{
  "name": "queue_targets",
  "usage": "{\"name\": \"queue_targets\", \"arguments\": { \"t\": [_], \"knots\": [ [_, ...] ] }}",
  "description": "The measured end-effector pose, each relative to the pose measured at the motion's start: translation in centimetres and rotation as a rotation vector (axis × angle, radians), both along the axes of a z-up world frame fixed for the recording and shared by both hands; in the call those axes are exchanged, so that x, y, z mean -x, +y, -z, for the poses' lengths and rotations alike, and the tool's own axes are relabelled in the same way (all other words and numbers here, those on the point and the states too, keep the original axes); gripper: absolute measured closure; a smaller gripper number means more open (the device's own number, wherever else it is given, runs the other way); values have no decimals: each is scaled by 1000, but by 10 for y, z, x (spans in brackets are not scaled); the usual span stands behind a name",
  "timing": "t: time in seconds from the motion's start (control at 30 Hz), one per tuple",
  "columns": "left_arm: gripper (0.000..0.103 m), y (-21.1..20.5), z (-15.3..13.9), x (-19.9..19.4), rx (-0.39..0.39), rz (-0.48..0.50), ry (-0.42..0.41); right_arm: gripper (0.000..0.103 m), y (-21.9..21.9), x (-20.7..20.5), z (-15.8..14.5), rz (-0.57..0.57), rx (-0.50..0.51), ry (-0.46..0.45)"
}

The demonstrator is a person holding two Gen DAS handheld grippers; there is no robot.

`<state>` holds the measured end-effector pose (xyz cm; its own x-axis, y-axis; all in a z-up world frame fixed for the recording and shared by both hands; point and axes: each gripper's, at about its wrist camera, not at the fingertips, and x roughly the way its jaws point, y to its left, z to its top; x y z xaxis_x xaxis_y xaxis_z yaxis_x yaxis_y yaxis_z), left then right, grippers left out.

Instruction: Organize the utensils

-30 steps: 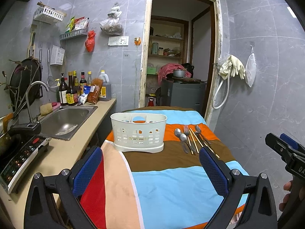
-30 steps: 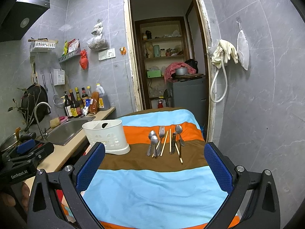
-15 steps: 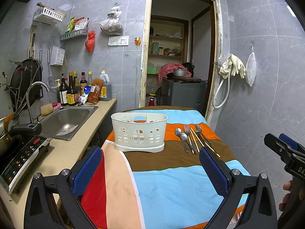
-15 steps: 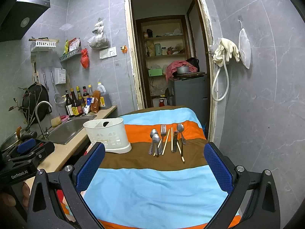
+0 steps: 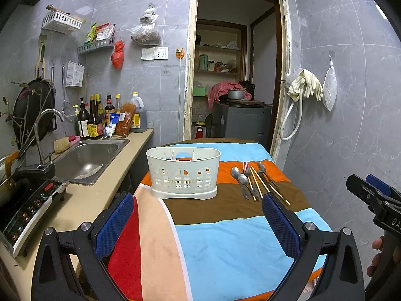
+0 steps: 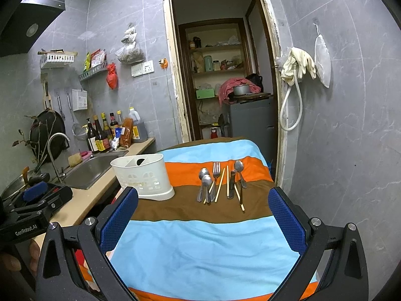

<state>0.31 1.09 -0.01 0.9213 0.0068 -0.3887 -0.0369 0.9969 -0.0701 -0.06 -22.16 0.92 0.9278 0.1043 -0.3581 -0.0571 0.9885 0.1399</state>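
Observation:
A white plastic utensil caddy (image 5: 183, 173) stands on the striped cloth; it also shows in the right wrist view (image 6: 142, 175). To its right lie spoons (image 5: 239, 176), a fork (image 5: 246, 169) and chopsticks (image 5: 260, 184) in a row; they show in the right wrist view as spoons (image 6: 204, 178), fork (image 6: 216, 170) and chopsticks (image 6: 220, 183). My left gripper (image 5: 198, 223) is open and empty, short of the caddy. My right gripper (image 6: 203, 220) is open and empty, short of the utensils.
A striped cloth covers the table (image 5: 225, 238). A counter with a sink (image 5: 87, 158), an induction cooker (image 5: 27, 210) and bottles (image 5: 95, 120) runs along the left. A doorway (image 5: 235, 87) and a grey cabinet (image 5: 240, 123) are behind the table.
Both grippers have edged slightly forward toward the table; the caddy and utensils look a little nearer. Nothing was gripped or moved.

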Motion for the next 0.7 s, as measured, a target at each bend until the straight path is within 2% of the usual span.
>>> {"name": "queue_targets", "arguments": {
  "t": [0.7],
  "knots": [
    [1, 0, 1, -1, -5, 2, 4, 1, 3, 1, 3, -1, -3, 6]
  ]
}}
